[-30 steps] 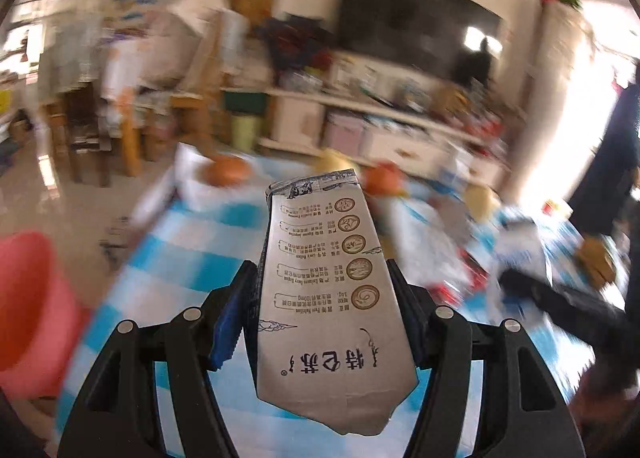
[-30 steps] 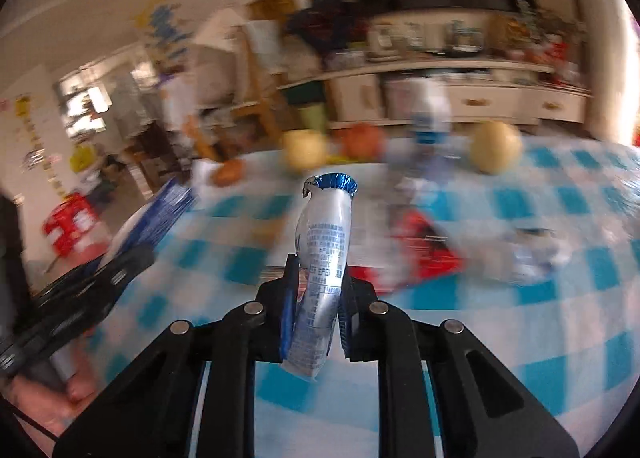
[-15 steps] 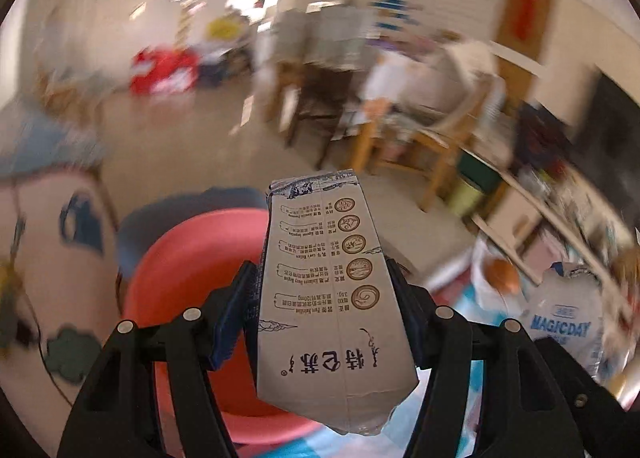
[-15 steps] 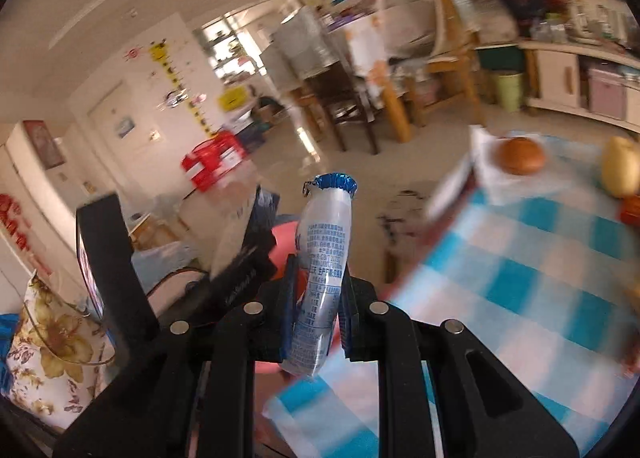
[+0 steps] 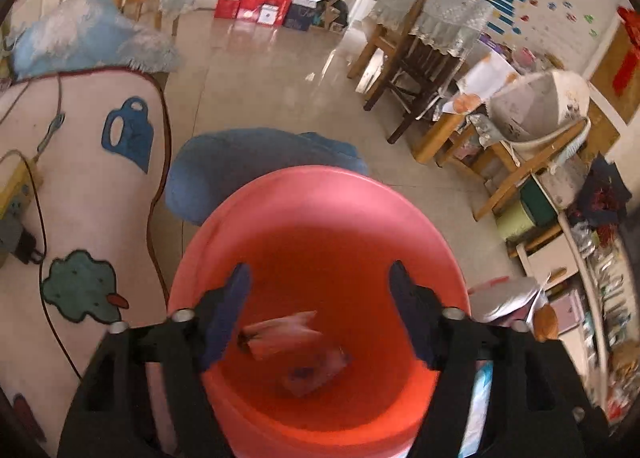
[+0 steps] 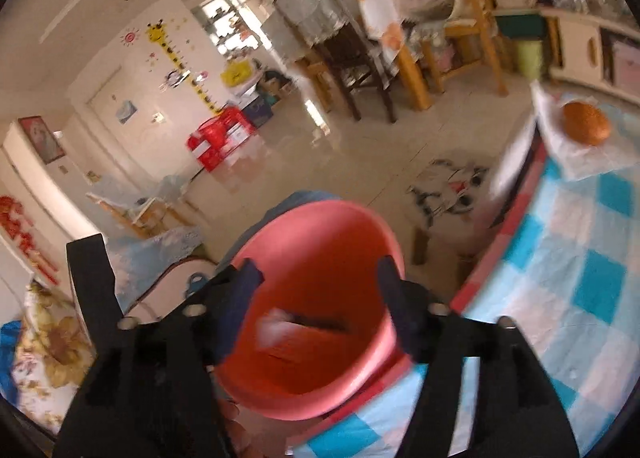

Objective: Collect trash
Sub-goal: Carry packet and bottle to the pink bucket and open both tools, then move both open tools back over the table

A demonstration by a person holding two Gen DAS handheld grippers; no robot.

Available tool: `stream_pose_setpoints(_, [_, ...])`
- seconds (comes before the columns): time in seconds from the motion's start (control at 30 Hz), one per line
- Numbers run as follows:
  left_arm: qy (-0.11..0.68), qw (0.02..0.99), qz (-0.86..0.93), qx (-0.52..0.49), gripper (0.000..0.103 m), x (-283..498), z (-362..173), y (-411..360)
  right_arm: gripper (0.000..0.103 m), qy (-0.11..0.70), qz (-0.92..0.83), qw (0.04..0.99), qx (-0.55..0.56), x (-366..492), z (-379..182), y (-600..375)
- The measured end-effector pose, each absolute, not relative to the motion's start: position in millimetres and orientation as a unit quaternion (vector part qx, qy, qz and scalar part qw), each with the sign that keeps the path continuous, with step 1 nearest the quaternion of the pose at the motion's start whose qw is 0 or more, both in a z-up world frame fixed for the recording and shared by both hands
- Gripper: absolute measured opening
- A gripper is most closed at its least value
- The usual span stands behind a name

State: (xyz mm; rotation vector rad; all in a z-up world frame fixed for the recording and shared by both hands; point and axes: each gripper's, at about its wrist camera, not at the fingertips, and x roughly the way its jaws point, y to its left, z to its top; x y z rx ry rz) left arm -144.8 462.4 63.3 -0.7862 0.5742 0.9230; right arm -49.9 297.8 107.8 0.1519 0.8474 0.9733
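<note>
A pink plastic bucket (image 5: 320,182) stands on the floor right under both grippers. My left gripper (image 5: 320,278) hangs over its mouth, jaws opening, with nothing between the fingers. The milk carton (image 5: 280,332) is a blur inside the bucket, and a second piece of trash (image 5: 312,370) lies on the bottom. My right gripper (image 6: 319,270) is above the same bucket (image 6: 320,210), jaws opening and empty. A blurred white and dark wrapper (image 6: 288,330) shows inside the bucket. Part of the left gripper's black body (image 6: 90,270) appears at the left of the right wrist view.
The table with a blue-and-white checked cloth (image 6: 580,298) borders the bucket on the right, bearing a round orange thing on white paper (image 6: 586,123). A small stool (image 6: 448,194) and a blue cushion (image 5: 256,162) stand behind the bucket, a patterned sofa cover (image 5: 80,178) to the left.
Both grippers swung from over the table to above the pink bucket. The left let go of the milk carton and the right let go of the silver pouch; both jaws now stand apart.
</note>
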Motion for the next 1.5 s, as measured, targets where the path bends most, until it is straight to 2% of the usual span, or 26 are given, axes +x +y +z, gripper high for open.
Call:
stream_pose_setpoints(0.1, [0.266, 0.802, 0.418, -0.334, 0.081, -137, 71, 445, 0.082, 0.382, 0.428, 0.817, 0.066, -56, 110, 277])
stream_pose_setpoints(0.33, [0.231, 0.850, 0.376, -0.287, 0.083, -128, 93, 411, 0.090, 0.371, 0.349, 0.857, 0.073, -65, 102, 205])
stream_pose_setpoints(0.5, [0.207, 0.892, 0.329, -0.232, 0.083, -118, 110, 374, 0.091, 0.377, 0.310, 0.870, 0.073, -71, 99, 165])
stream_pose_setpoints(0.67, [0.201, 0.915, 0.272, -0.219, 0.084, -111, 115, 347, 0.092, 0.368, 0.285, 0.883, 0.067, -80, 101, 131])
stream_pose_setpoints(1.17, [0.246, 0.949, 0.122, -0.156, 0.084, -92, 112, 254, 0.093, 0.333, 0.228, 0.914, 0.034, -116, 111, 45])
stream_pose_setpoints(1.5, [0.281, 0.953, 0.039, -0.101, 0.084, -78, 101, 192, 0.094, 0.321, 0.193, 0.926, 0.057, -126, 107, -19])
